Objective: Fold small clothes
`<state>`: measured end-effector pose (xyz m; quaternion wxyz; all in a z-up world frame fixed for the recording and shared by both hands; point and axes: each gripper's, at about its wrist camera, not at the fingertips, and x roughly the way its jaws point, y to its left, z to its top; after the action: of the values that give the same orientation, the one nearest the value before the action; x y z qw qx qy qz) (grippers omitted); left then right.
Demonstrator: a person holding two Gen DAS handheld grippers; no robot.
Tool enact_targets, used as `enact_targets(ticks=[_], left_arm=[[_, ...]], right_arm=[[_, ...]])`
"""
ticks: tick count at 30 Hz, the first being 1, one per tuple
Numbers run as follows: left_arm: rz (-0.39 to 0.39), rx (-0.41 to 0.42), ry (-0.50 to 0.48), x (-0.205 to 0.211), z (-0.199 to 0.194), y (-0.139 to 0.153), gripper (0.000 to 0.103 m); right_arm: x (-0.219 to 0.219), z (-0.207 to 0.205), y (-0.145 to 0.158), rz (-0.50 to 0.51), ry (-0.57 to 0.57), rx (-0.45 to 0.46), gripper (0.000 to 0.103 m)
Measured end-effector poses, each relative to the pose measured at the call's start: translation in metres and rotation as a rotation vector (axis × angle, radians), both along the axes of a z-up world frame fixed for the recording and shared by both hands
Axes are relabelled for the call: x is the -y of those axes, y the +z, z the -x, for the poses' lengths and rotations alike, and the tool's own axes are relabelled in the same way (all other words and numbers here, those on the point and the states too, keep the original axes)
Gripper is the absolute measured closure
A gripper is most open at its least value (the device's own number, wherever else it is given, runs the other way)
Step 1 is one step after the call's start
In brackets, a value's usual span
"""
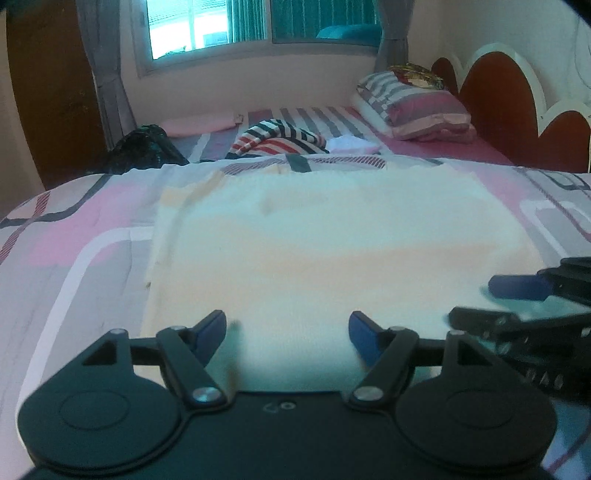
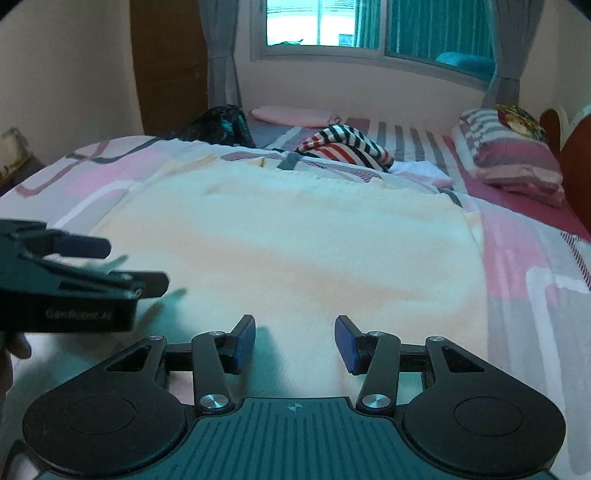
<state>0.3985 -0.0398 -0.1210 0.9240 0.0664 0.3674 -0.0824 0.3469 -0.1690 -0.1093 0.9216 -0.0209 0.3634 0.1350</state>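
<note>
A pale cream garment [image 1: 325, 236] lies flat on the bed, folded into a rough rectangle; it also shows in the right wrist view [image 2: 295, 243]. My left gripper [image 1: 288, 334] is open and empty, just above the garment's near edge. My right gripper [image 2: 294, 341] is open and empty too, over the near edge further right. Each gripper shows from the side in the other's view: the right one [image 1: 517, 295] at the garment's right side, the left one [image 2: 85, 266] at its left side.
The patterned pink, grey and white bedcover [image 1: 81, 221] lies under the garment. Behind it are a striped red, white and navy garment [image 1: 280, 140], a dark bag [image 1: 144, 147], stacked pillows [image 1: 417, 107], a headboard [image 1: 495, 99] and a window [image 1: 229, 26].
</note>
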Motion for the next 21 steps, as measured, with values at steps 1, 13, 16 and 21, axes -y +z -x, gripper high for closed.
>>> enact_targets(ticks=[1,13,16,21], left_arm=[[-0.003,0.003,-0.004,0.002,0.003,0.002,0.031],[-0.02,-0.06,0.041,-0.016,0.017,-0.017,0.029],[-0.038,-0.047,0.034,-0.025,0.026,-0.019,0.028],[-0.047,-0.053,0.037,-0.027,0.03,-0.018,0.028]], right_arm=[[-0.003,0.004,0.001,0.0,0.004,0.003,0.055],[0.022,0.026,-0.013,0.039,-0.068,-0.052,0.055],[0.043,0.034,-0.017,0.031,-0.105,-0.064,0.055],[0.058,0.045,-0.018,0.022,-0.122,-0.063,0.055]])
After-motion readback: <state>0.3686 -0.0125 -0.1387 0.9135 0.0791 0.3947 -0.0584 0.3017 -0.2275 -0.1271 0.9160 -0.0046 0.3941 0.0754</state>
